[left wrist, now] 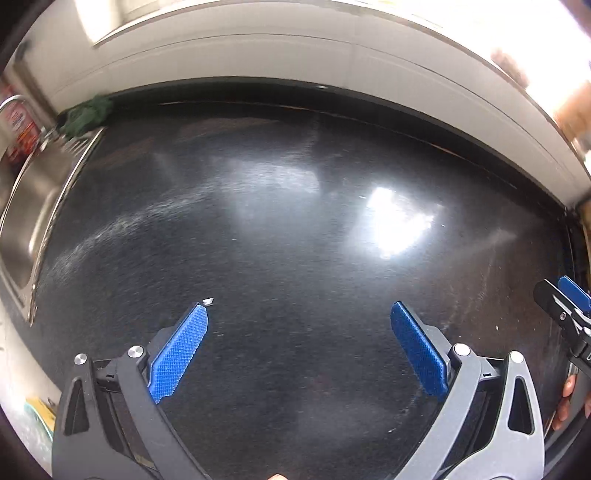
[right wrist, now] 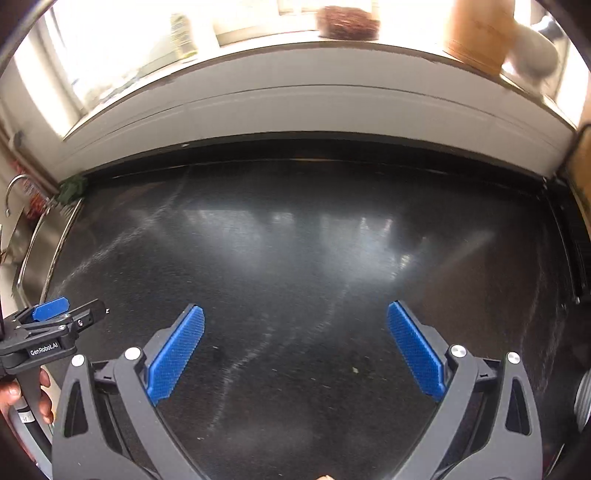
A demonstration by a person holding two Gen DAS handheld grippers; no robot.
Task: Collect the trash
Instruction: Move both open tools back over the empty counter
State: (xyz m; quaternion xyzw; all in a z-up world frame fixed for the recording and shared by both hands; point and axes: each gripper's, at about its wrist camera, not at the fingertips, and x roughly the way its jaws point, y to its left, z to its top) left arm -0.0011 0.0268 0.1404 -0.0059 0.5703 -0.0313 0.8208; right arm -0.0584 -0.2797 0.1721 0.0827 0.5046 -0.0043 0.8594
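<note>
My left gripper [left wrist: 300, 308] is open and empty above a black glossy counter [left wrist: 288, 229]. A tiny silvery scrap [left wrist: 208, 301] lies on the counter just past the tip of its left finger. My right gripper [right wrist: 295, 310] is open and empty above the same counter [right wrist: 295, 251]. A few pale crumbs [right wrist: 355, 369] lie on the counter between its fingers. Each gripper shows at the edge of the other's view: the right one at the right of the left wrist view [left wrist: 565, 306], the left one at the left of the right wrist view [right wrist: 70, 314]. No larger trash shows.
A steel sink [left wrist: 26, 221] with a tap [right wrist: 14, 188] lies left of the counter. A green cloth [left wrist: 86, 112] sits at its back corner. A white sill [left wrist: 295, 62] runs behind the counter, with a brown item [right wrist: 349, 22] and a wooden container [right wrist: 476, 33] on it.
</note>
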